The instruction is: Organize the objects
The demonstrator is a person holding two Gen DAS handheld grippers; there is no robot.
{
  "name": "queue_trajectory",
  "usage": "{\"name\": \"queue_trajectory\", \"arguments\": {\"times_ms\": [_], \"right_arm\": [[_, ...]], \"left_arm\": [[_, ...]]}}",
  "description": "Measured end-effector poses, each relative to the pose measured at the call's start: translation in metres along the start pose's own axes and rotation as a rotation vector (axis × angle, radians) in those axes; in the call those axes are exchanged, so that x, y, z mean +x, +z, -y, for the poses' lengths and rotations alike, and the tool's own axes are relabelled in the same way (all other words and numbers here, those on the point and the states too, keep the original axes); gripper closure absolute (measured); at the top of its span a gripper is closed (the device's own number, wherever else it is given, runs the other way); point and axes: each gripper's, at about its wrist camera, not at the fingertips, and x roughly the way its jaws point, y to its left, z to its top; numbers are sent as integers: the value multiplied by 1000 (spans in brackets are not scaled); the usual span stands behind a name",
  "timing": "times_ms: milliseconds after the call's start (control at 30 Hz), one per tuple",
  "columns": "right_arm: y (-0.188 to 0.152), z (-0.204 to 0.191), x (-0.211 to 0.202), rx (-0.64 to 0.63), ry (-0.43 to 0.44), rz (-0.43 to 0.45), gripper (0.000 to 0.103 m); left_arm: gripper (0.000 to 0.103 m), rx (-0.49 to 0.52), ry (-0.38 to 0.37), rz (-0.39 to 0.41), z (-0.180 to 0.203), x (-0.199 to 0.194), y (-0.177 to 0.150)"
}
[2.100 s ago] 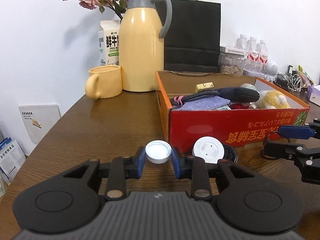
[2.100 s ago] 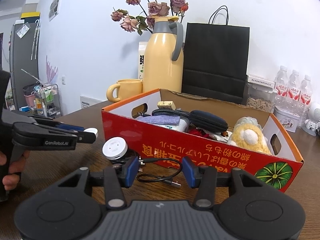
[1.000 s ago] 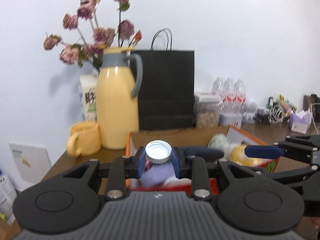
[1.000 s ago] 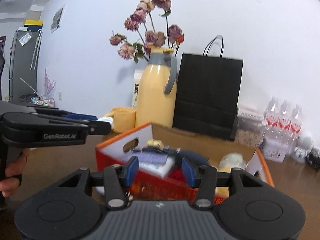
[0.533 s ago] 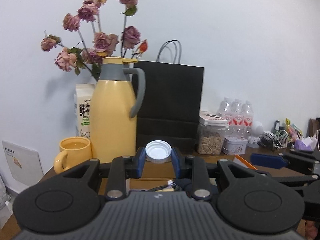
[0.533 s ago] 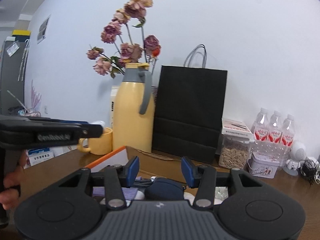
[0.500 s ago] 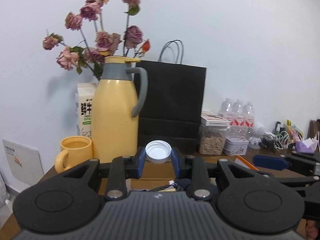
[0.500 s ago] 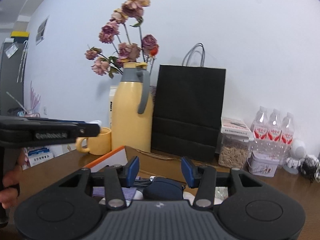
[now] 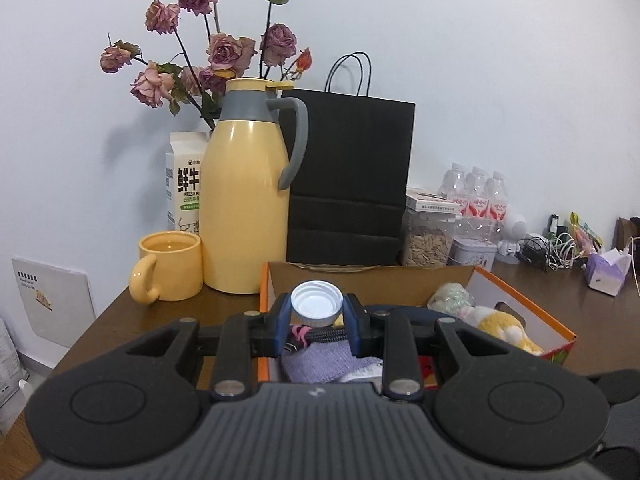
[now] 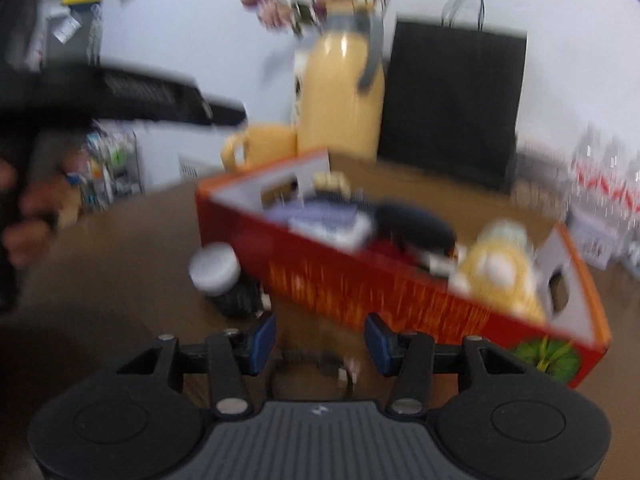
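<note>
Contents, left to right along the tabletop [image 9: 168, 320]:

- Yellow mug [image 9: 168, 266], near the back left corner, handle facing forward.
- Yellow thermos jug [image 9: 244, 204], just right of the mug, with a milk carton [image 9: 182, 188] and dried roses [image 9: 208, 52] behind it.
- Black paper bag [image 9: 348, 180], upright at the back edge.
- Red cardboard box [image 9: 520, 304], open-topped, mid-tabletop. It holds a purple knitted cloth [image 9: 316, 364], a dark pouch [image 10: 412, 224] and a yellow plush toy [image 9: 500, 324].
- White round device [image 10: 214, 266], on the tabletop just outside the box's front left corner, resting on a dark item; the right wrist view is blurred and shows no detail.

Left hand-held gripper [image 9: 316, 314]: pinching a white bottle cap [image 9: 316, 304], hollow side toward the camera, above the box's near left part, over the cloth.

Right hand-held gripper [image 10: 320, 344]: spread, holding nothing, low over the tabletop in front of the box. A small cable connector [image 10: 344, 372] appears to lie between its fingers.

Step in hand, as judged: dropping the cap into the box. Lower it inside the walls before releasing, and aim for the soft cloth so that it does not bounce or roll out.
</note>
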Motion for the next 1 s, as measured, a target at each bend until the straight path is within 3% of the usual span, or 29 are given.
{"name": "queue_trajectory", "arguments": {"times_ms": [100,167,367,467,500,533,1000], "right_arm": [[-4,5,7,41,12,-27,46],[-7,7,8,66,14,-37,46],[-12,-3,5,48,39,-39,56],[-12,-8,-2,38,44,-13,67],[-12,-8,-2,38,44,-10,77],[-12,-7,-3,42,42,-6,93],[-12,-3,-2,68,58,-11,89]], "left_arm": [[74,8,-9,1,3,-1,-2],[74,10,-12,2,4,-1,-3],[74,12,-16,-4,5,0,-6],[74,14,-17,-4,5,1,-7],[74,14,-17,-4,5,1,-7],[74,14,-17,-4,5,1,-7],[74,19,-18,-2,8,0,-10]]}}
